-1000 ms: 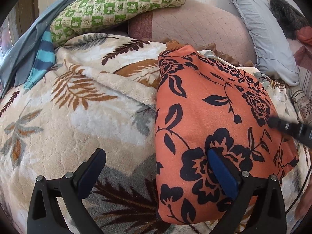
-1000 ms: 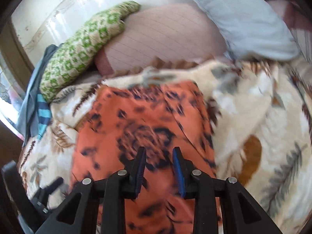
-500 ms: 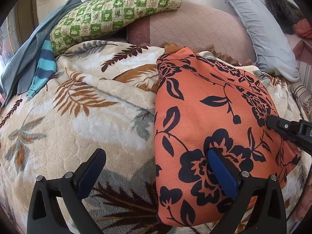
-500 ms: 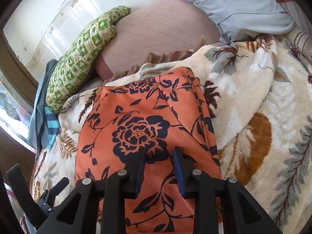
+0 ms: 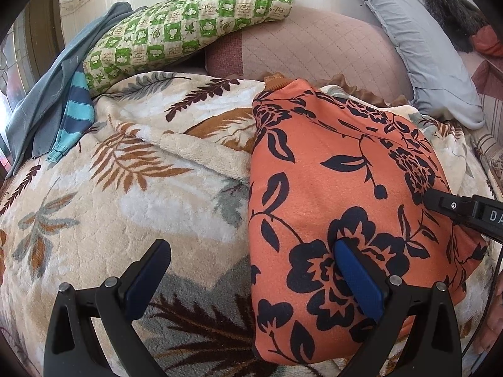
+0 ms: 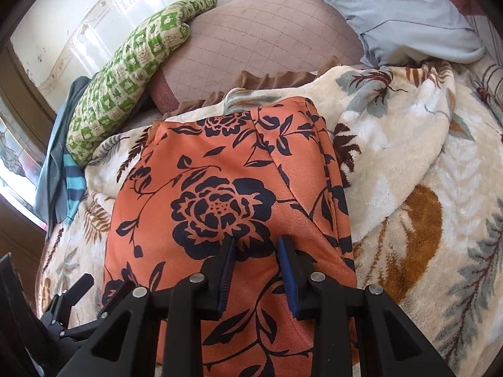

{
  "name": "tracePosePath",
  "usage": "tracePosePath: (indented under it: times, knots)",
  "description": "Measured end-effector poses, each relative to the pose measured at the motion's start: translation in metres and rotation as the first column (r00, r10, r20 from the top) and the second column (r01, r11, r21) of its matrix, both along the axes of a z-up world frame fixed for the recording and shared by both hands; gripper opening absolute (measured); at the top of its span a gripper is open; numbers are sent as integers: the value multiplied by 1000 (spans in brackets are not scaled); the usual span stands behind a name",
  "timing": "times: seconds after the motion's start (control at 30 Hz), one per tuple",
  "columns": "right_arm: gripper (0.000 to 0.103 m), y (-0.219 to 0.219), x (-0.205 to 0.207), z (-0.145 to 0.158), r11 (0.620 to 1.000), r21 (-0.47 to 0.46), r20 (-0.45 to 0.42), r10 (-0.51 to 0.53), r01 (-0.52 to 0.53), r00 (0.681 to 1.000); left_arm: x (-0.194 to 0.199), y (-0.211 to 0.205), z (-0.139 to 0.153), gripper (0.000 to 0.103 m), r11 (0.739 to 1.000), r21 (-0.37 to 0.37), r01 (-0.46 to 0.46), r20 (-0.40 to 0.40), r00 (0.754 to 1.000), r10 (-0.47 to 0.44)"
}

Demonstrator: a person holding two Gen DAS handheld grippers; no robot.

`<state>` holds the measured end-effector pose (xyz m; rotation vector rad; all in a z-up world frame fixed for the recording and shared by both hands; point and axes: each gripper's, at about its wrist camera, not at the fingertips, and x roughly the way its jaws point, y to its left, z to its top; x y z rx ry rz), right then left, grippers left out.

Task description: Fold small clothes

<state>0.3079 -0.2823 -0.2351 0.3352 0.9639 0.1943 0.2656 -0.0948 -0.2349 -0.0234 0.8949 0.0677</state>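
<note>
While the orange floral garment [image 5: 339, 188] lies folded into a neat oblong on the leaf-print fleece blanket [image 5: 125, 188], both grippers are just parked over its near end. The left gripper [image 5: 251, 270] has its jaws spread wide with nothing between them: one blue pad sits over the blanket, the other over the garment's near left part. The right gripper [image 6: 256, 270] is only partly open, a narrow gap between its pads, empty too, sitting right above the big dark flower print. Can't tell if either one actually touches the cloth. Behind the garment there's a pink quilted cushion [image 6: 267, 40], a green checked pillow [image 5: 188, 25] and a grey-blue pillow [image 5: 418, 47]. A teal striped cloth [image 5: 75, 113] lies off to the left.
</note>
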Motion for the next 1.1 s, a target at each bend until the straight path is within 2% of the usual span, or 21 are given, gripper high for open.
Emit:
tracePosePath:
  times: [0.2, 0.3, 0.33, 0.37, 0.4, 0.47, 0.57, 0.6, 0.7, 0.73, 0.87, 1.0, 1.07, 1.1]
  knots:
    - [32, -16, 0, 6, 996, 91, -13, 14, -13, 1000, -1, 1, 1, 103, 1000, -7, 1, -2, 1000, -1]
    - [33, -33, -1, 11, 986, 165, -4, -4, 5, 1000, 10, 13, 10, 103, 996, -86, 30, -65, 997, -36]
    - [44, -40, -1, 12, 982, 186, -1, -21, 20, 1000, 13, 19, 15, 103, 991, -128, 34, -63, 997, -43]
    - [67, -47, -1, 14, 978, 207, 0, -39, 38, 999, 13, 27, 22, 103, 986, -163, 26, -29, 999, -31]
    - [73, -56, -1, 15, 971, 232, 8, -64, 61, 998, 12, 35, 27, 103, 983, -184, 11, 11, 1000, -9]
    - [73, -72, 0, 14, 953, 283, 6, -110, 104, 994, 16, 45, 30, 103, 979, -205, -4, 40, 999, 12]
    - [73, -88, 6, 2, 911, 389, -54, -122, 133, 991, 38, 55, 15, 103, 958, -285, 27, -43, 998, -41]
    - [73, -91, 9, -3, 902, 409, -75, -121, 141, 990, 43, 58, 9, 103, 944, -330, 28, -75, 996, -56]
    - [73, -92, 17, -20, 894, 423, -138, -97, 147, 986, 55, 59, -9, 103, 870, -492, 36, -158, 979, -130]
    - [73, -92, 20, -25, 893, 424, -157, -90, 150, 983, 55, 56, -11, 103, 858, -512, 46, -161, 976, -149]
    - [73, -88, 30, -50, 855, 494, -233, -43, 156, 972, 55, 41, -15, 103, 846, -522, 106, -158, 963, -218]
    - [74, -78, 33, -53, 853, 506, -219, -15, 127, 976, 57, 27, -20, 103, 820, -550, 161, -161, 943, -293]
    - [74, -70, 34, -59, 821, 559, -231, 20, 116, 973, 56, 23, -21, 103, 824, -537, 181, -150, 941, -304]
    - [74, -67, 33, -59, 821, 560, -230, 20, 115, 973, 56, 23, -21, 103, 824, -536, 185, -148, 940, -307]
